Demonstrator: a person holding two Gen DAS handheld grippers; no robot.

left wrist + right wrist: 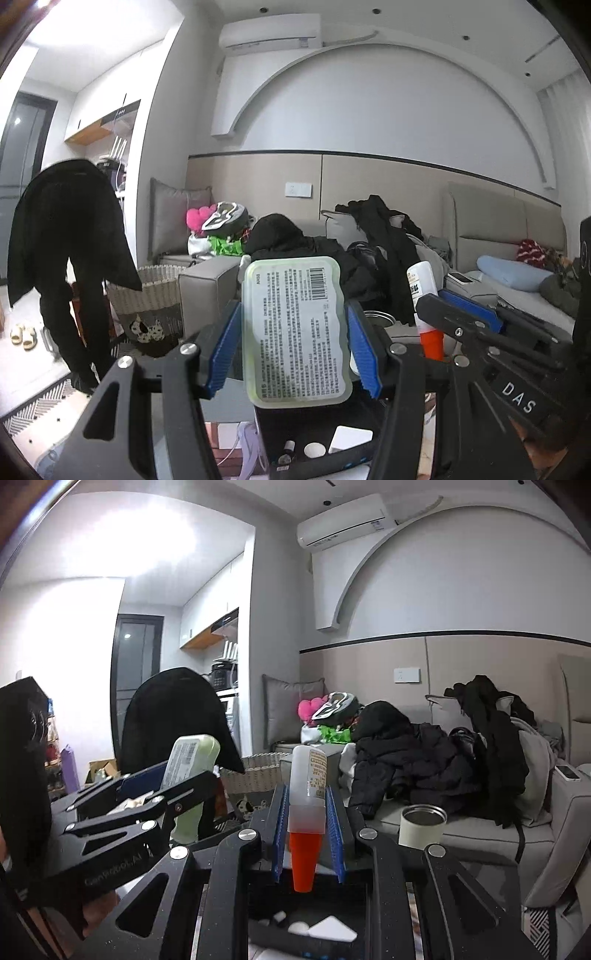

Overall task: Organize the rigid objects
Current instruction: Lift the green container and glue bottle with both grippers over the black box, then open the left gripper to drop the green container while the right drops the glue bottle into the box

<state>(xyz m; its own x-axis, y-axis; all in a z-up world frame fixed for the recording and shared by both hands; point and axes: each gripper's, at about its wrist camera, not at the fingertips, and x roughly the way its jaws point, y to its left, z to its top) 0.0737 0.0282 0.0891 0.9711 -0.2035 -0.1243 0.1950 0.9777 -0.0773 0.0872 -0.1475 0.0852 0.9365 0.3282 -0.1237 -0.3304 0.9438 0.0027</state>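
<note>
Both grippers were up in front of the sofa [480,823]. Left gripper [293,332] was about half open, clamping a pale green plastic box [295,328] upright, while the right gripper [306,823] was nearly closed, pinching an orange-tipped glue bottle [306,797].

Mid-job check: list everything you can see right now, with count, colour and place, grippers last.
Flat box: one, pale green, printed label, held upright.
Glue bottle: one, white with orange tip, held tip-down.
Tin cup: one, cream, on the sofa seat.
Woven basket: one, white-grey, on the floor.
Clothes pile: several, mostly black, on the sofa.
Black tray: one, below both grippers.
Left hand-held gripper: clamped on the box.
Right hand-held gripper: clamped on the bottle.
</note>
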